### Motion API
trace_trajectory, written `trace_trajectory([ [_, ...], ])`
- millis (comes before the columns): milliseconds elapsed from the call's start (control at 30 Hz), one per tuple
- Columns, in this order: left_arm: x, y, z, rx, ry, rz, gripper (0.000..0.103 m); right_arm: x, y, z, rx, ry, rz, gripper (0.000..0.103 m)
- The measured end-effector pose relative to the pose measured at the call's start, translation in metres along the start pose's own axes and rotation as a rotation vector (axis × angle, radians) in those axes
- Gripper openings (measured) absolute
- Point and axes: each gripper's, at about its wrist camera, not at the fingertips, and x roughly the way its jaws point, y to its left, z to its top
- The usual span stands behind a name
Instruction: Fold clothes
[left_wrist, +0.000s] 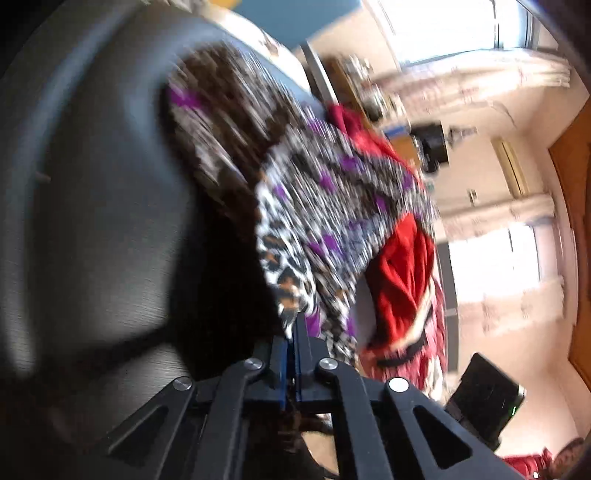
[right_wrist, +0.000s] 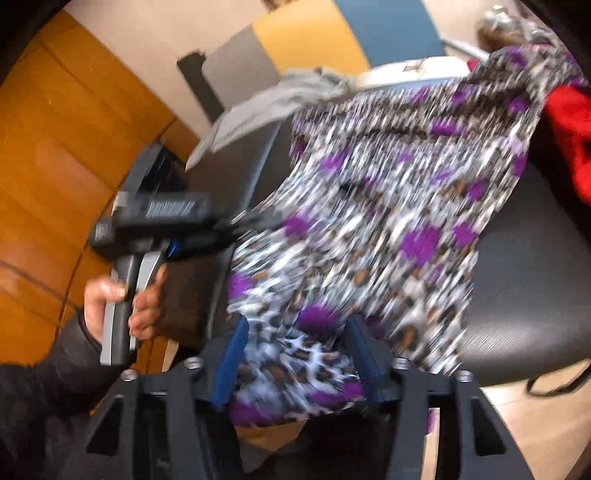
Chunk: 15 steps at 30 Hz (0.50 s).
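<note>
The place looks like a lived-in home room. Curtained windows (left_wrist: 491, 96), a wall air conditioner (left_wrist: 511, 168), a wooden door (right_wrist: 55, 155) and a cluttered shelf (left_wrist: 360, 86) surround a dark table (left_wrist: 96, 206) heaped with clothes (left_wrist: 402, 266).

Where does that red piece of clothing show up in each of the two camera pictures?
Left wrist view: the red garment lies right of centre, just beyond the leopard-print garment whose edge the left gripper pinches.
Right wrist view: the red garment peeks in at the far right edge, behind the same print.
Shared landmark: the leopard-print garment with purple patches, spread on the black seat.
</note>
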Motion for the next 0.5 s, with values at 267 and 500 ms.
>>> trace_trajectory([
  [267, -0.128, 0.041, 0.018, -0.031, -0.237, 0.038, 0.0, 0.05, -0.01, 0.12, -0.061, -0.052, -0.18, 0.057],
  [500, -0.204, 0.072, 0.015, -0.043, -0.334, 0.116, 0.0, 0.165, -0.03, 0.162, -0.042, 0.194, -0.28, 0.045],
])
